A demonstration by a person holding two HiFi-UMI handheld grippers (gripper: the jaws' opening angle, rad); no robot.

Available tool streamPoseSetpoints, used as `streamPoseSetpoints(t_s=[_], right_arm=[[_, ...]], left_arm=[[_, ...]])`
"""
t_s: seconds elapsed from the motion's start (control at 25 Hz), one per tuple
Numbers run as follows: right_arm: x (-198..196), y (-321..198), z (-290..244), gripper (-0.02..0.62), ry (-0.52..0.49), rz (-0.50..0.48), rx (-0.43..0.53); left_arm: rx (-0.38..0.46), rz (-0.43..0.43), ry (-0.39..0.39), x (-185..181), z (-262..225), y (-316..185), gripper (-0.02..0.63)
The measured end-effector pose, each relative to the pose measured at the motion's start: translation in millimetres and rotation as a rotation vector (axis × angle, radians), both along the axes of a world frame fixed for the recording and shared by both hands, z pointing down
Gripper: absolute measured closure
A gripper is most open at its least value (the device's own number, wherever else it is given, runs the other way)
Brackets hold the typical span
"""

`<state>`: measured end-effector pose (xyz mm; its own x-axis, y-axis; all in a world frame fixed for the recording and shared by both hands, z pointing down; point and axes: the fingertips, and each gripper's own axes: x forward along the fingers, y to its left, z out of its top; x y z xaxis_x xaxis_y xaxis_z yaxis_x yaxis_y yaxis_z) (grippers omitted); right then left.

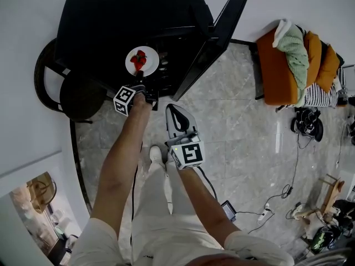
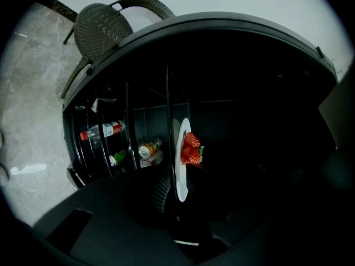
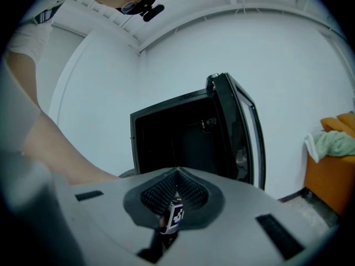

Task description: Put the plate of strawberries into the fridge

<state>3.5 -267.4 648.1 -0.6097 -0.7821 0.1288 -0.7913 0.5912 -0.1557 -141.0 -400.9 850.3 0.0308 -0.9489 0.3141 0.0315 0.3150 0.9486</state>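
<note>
A white plate (image 1: 135, 65) with red strawberries (image 1: 138, 59) hangs in the open front of the black fridge (image 1: 111, 21). My left gripper (image 1: 145, 88) is shut on the plate's near rim. In the left gripper view the plate (image 2: 182, 140) stands edge-on between the dark jaws of the left gripper (image 2: 178, 188), with the strawberries (image 2: 190, 148) on its right face, level with a shelf. My right gripper (image 1: 176, 115) is shut on nothing, held back over the floor. In its own view the right gripper (image 3: 176, 175) points up at the fridge (image 3: 172, 137).
The fridge door (image 1: 221, 35) stands open to the right. Inside, a bottle (image 2: 102, 131) and cans (image 2: 147, 149) lie on the shelves. A dark wicker chair (image 1: 75, 93) stands left of the fridge, an orange seat (image 1: 288, 65) at the far right. Cables (image 1: 277, 195) cross the marble floor.
</note>
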Motion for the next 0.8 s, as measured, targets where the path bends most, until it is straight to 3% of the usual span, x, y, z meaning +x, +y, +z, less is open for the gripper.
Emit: streamPoseSetpoints(t_s=[0.8], right_arm=[[-2.4,4.5,-6.5,0.583,-0.001,0.004,0.005]], left_arm=[[0.005,0.028,0.045,17.7,-16.0,43.2,0.549]])
